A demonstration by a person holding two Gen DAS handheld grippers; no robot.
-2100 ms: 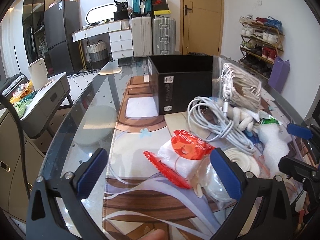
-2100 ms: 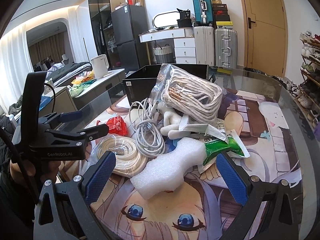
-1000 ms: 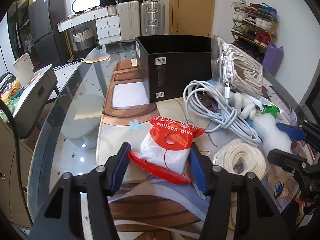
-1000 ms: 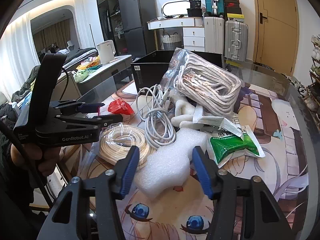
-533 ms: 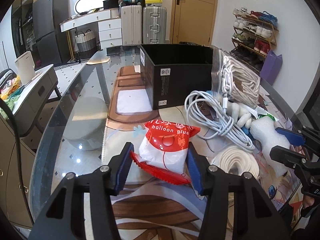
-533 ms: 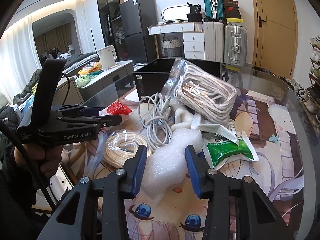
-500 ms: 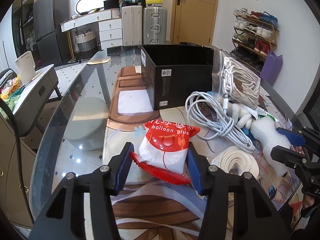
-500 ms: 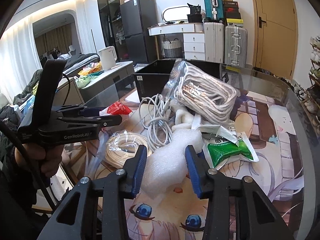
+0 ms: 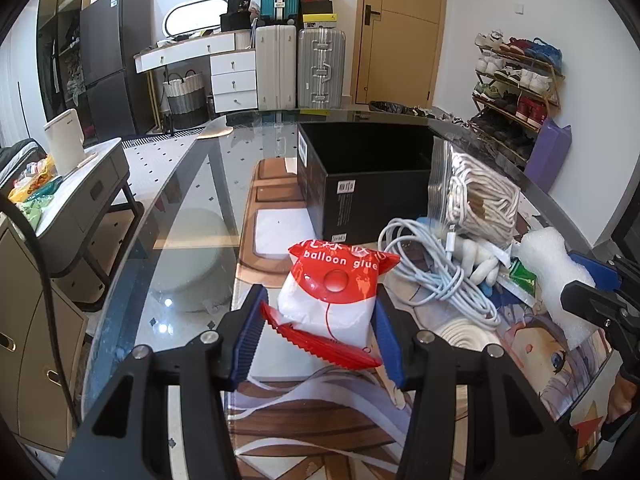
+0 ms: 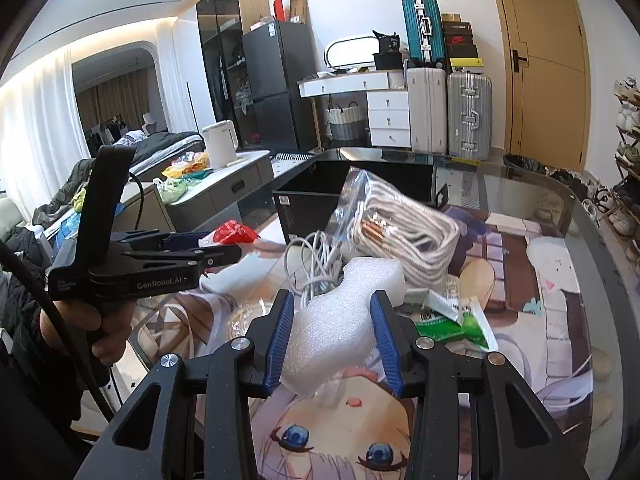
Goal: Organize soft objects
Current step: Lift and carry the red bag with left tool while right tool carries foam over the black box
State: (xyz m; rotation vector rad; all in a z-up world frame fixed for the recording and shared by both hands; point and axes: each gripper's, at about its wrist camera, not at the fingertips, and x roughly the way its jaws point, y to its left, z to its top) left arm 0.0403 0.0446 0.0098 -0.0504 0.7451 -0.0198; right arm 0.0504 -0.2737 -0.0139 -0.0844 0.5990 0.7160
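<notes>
Both my tongs are clamped: my left gripper (image 9: 320,332) pinches the red-and-white balloon glue packet (image 9: 334,300), my right gripper (image 10: 332,336) squeezes the white foam piece (image 10: 340,316), each lifted above the printed mat (image 10: 520,360), near the black box (image 9: 360,172).

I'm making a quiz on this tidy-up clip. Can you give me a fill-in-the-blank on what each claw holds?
1. The left claw is shut on a red and white packet printed "balloon ____".
2. The right claw grips a white ____ block.
3. The open box behind the pile is ____ in colour.

Missing words: glue; foam; black
</notes>
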